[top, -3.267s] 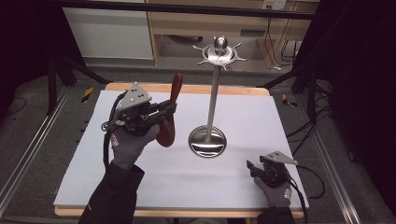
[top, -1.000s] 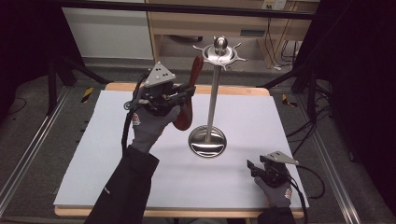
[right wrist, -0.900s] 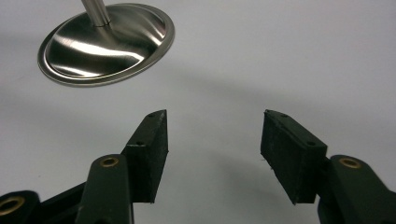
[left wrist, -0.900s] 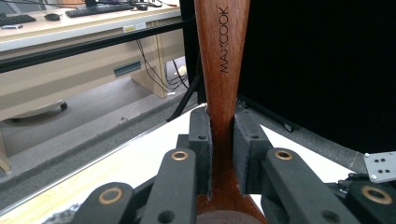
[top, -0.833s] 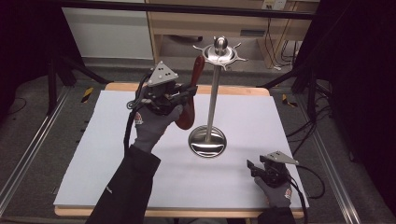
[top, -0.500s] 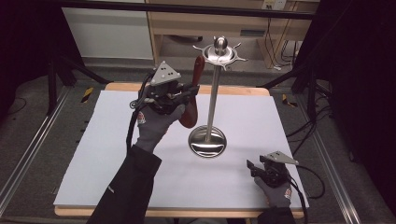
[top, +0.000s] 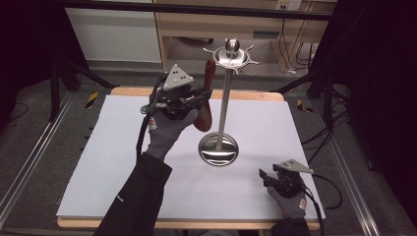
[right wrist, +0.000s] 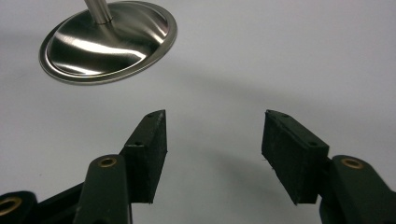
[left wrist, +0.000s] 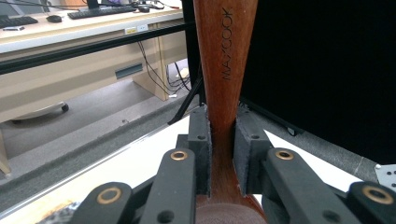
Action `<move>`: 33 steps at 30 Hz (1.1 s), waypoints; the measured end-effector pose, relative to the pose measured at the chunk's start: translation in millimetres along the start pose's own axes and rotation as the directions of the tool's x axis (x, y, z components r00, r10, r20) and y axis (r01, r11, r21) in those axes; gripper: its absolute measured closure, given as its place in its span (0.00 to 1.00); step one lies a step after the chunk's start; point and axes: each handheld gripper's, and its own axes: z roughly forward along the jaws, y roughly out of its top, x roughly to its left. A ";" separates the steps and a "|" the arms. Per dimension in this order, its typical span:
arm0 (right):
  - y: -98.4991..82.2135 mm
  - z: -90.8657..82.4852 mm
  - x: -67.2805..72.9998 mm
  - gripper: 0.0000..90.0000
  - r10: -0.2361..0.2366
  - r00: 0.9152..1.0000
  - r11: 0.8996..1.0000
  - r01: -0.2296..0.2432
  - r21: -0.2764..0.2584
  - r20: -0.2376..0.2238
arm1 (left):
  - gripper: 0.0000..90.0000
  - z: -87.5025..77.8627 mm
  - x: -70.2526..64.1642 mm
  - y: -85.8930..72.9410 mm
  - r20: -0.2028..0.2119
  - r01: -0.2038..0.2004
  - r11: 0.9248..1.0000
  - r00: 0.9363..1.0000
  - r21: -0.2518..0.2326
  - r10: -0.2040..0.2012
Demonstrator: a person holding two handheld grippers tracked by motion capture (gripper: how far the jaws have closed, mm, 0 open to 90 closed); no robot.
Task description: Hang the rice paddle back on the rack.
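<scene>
You've lifted the spoon (top: 206,93) toward the rack (top: 231,55), left gripper (top: 199,96) clamped on its handle for hanging. Right gripper (right wrist: 212,154), holding nothing, has just been opening wider.

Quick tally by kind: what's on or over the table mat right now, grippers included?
Wooden utensil: 1
Steel hook stand: 1
Grippers: 2, left gripper and right gripper
Total: 4

We see a reddish-brown wooden spoon (left wrist: 224,70), smooth and satin, a polished mirror-bright steel stand (top: 218,147), matt black rubbery-looking jaw pads (right wrist: 152,144) and a matt white table cover (top: 123,162).
</scene>
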 end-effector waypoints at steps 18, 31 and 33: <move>-0.4 0.4 -0.4 0.45 0.011 1.000 1.000 -0.010 0.004 -0.006 | 0.73 -5.1 -2.4 -0.8 0.009 -0.028 1.000 1.000 -0.005 0.028; -0.5 0.9 0.4 0.43 0.004 1.000 1.000 -0.004 0.005 0.002 | 0.55 -37.8 3.8 -34.1 -0.002 -0.042 0.999 0.999 0.028 0.042; -0.7 1.0 0.5 0.42 0.010 1.000 1.000 -0.010 0.005 0.001 | 0.53 -41.9 6.4 -39.9 -0.008 -0.045 0.998 0.999 0.033 0.046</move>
